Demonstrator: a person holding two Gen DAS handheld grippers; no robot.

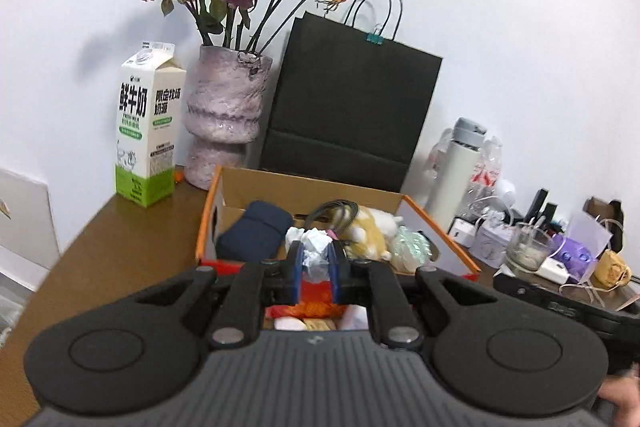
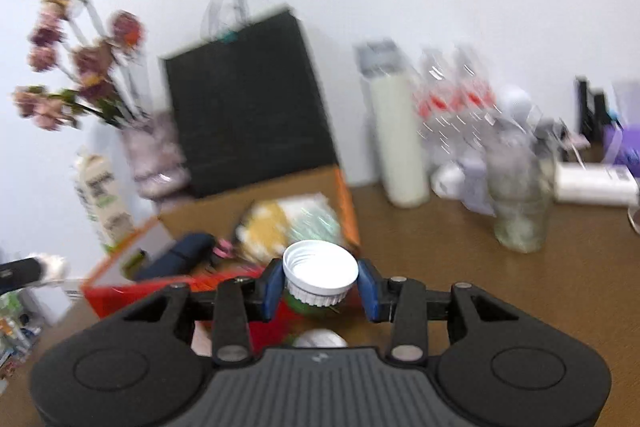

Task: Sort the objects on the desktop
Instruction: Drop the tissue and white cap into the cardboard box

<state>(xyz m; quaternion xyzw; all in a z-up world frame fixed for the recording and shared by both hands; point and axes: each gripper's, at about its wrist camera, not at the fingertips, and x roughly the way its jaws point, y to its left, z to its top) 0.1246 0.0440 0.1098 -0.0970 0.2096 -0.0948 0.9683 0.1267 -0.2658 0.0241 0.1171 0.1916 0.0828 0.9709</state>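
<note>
My left gripper (image 1: 316,263) is shut on a crumpled white tissue (image 1: 314,247), held just above the near wall of a cardboard box (image 1: 208,211) with orange rims. Inside the box lie a navy pouch (image 1: 256,231), a yellow-and-white plush toy (image 1: 370,231) and other small items. In the blurred right wrist view, my right gripper (image 2: 320,285) is shut on a white ribbed cap (image 2: 320,267), its blue pads pressing both sides. Something green shows under the cap. It hangs over the near right corner of the same box (image 2: 346,203).
Behind the box stand a milk carton (image 1: 146,131), a lilac vase of dried roses (image 1: 224,115) and a black paper bag (image 1: 352,107). To the right are a white flask (image 1: 454,171), plastic bottles, a glass jar (image 1: 526,247) and small clutter on the brown table (image 1: 120,247).
</note>
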